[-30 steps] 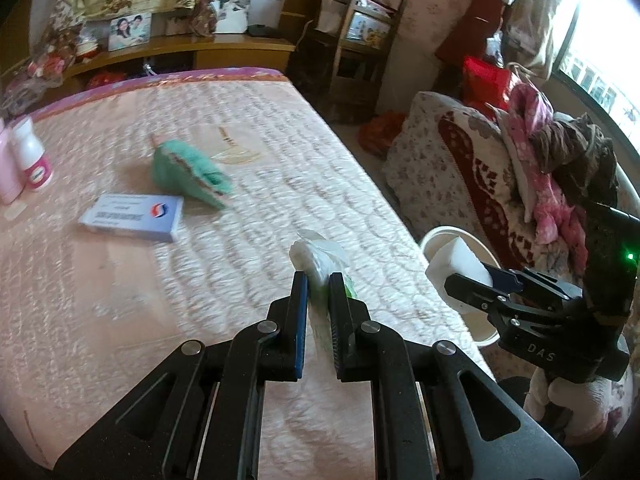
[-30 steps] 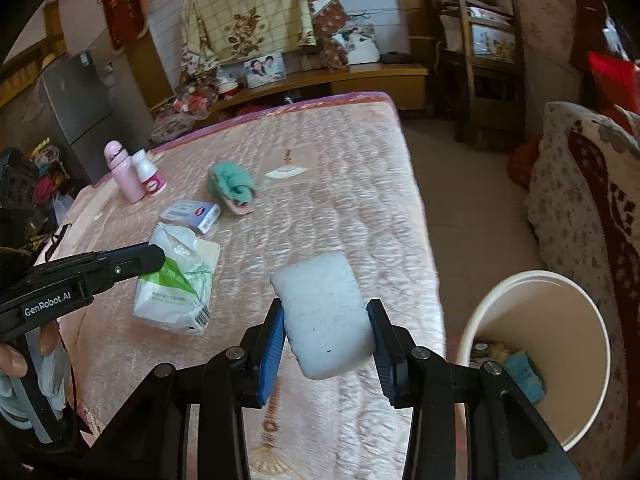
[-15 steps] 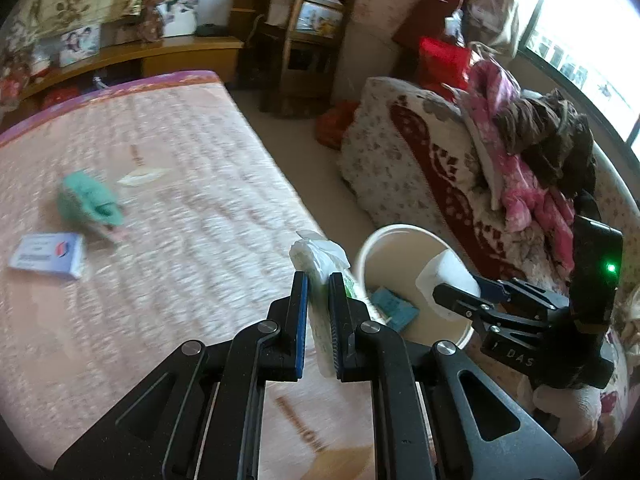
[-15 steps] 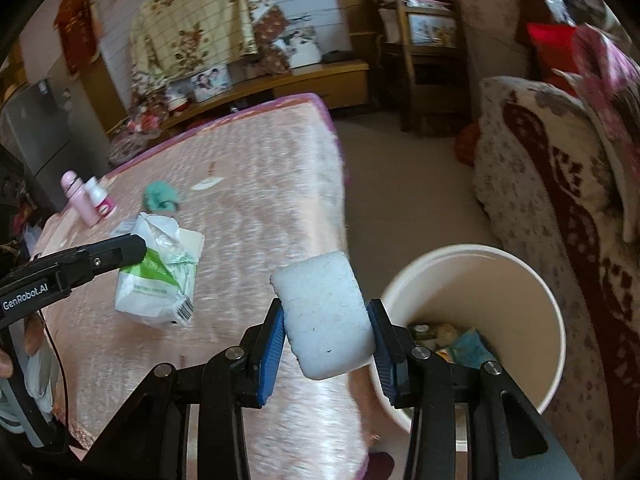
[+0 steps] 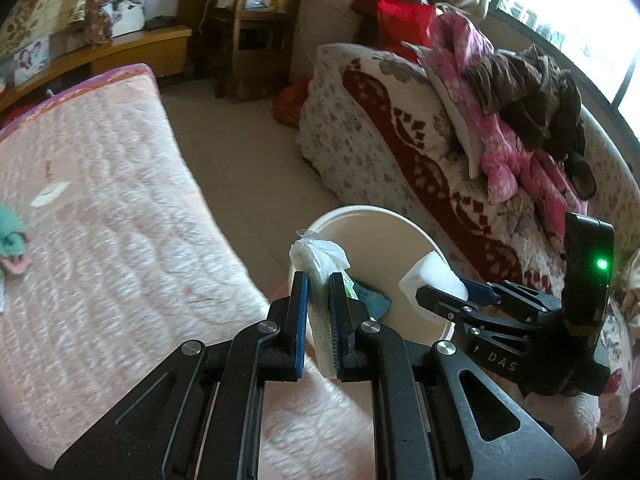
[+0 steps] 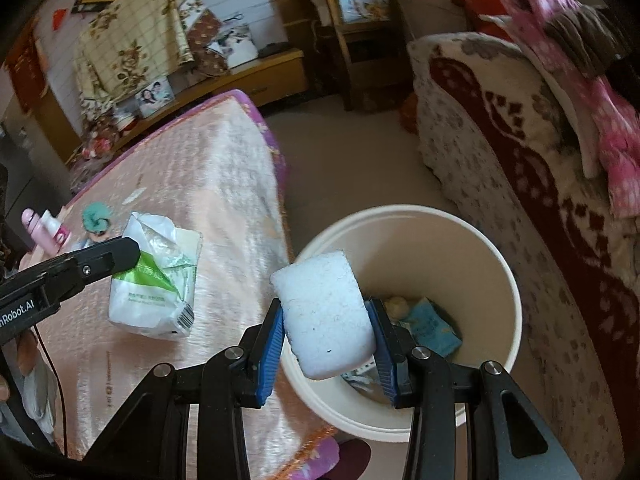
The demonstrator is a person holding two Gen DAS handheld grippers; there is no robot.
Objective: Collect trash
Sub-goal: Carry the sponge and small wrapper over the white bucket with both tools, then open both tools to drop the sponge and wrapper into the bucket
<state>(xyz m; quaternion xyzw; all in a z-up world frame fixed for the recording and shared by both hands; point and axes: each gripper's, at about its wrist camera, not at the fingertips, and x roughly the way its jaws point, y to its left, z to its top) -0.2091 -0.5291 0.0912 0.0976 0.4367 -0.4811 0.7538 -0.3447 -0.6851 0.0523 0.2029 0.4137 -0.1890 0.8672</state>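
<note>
Both grippers are carrying trash to the bin [image 6: 508,280], so the step in hand looks like the drop-off. The right gripper [image 6: 328,332] is clamping a white foam block [image 6: 326,312] between its blue pads, the jaws spread wide by the block's bulk, and is hanging over the bin's rim at about 9 o'clock of the opening. The left gripper [image 5: 318,312] is pinching a white-and-green packet [image 5: 318,256] with its jaws nearly closed; in the left view the packet is sitting at the bin's near-left edge, while in the right view it is hanging over the bed [image 6: 224,184], just beside the bin.

The next move, I judge, is calling for the right gripper to open over the mouth so the block falls in, and for the left one to be shifting toward 3 o'clock before letting go.

Inside the bin a blue packet [image 6: 434,324], a pale yellowish lump [image 6: 396,304] and some paper scraps are lying at the bottom.
</note>
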